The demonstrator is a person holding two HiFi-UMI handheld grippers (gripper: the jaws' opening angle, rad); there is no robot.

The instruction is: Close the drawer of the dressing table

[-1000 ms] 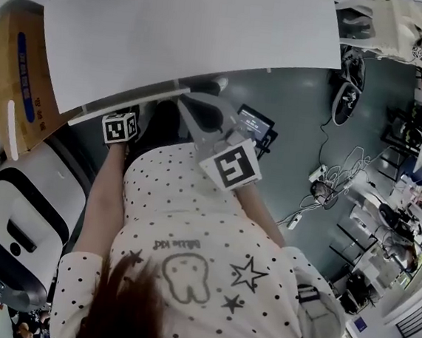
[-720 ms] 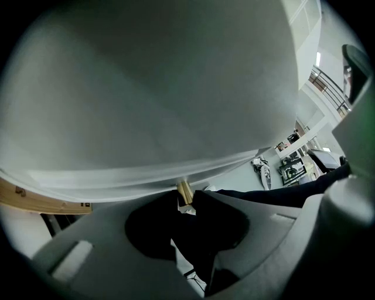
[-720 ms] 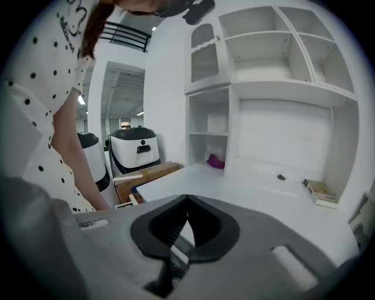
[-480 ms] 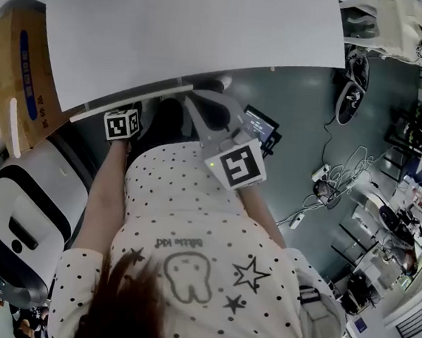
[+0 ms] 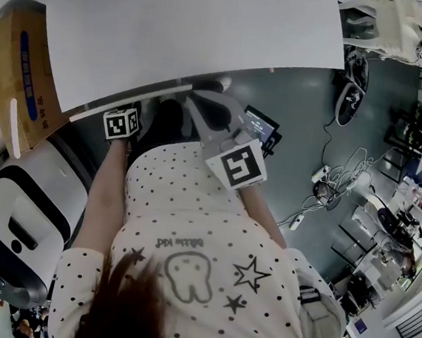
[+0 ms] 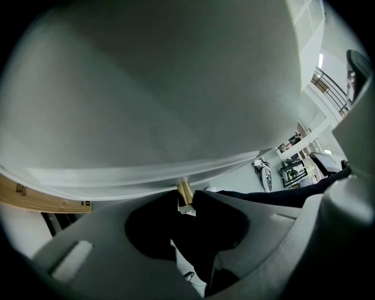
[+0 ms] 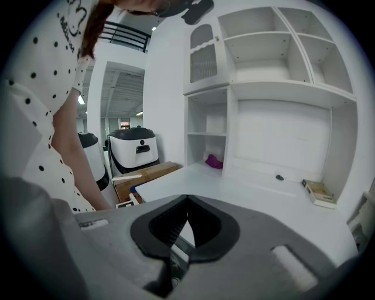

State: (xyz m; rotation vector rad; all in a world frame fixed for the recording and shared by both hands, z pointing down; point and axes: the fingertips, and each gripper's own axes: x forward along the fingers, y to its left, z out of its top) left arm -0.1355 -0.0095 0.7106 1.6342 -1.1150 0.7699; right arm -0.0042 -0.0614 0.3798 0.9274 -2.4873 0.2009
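Note:
The white dressing table (image 5: 195, 29) fills the top of the head view. A thin white drawer front edge (image 5: 128, 101) shows just below its rim. In the left gripper view a small brass drawer knob (image 6: 184, 190) sticks out under the white front. My left gripper (image 6: 186, 198) is shut on it, one tip on each side. From the head view only its marker cube (image 5: 120, 126) shows, right at the drawer edge. My right gripper (image 7: 187, 200) is shut with nothing in it. It is held up beside the drawer's right end (image 5: 197, 100), apart from it.
A cardboard box (image 5: 20, 72) and a white-and-black appliance (image 5: 14, 205) stand to the left. A small screen device (image 5: 256, 124) and cables (image 5: 328, 183) lie on the grey floor. On the tabletop under the shelves are a purple thing (image 7: 214, 160) and a book (image 7: 319, 192).

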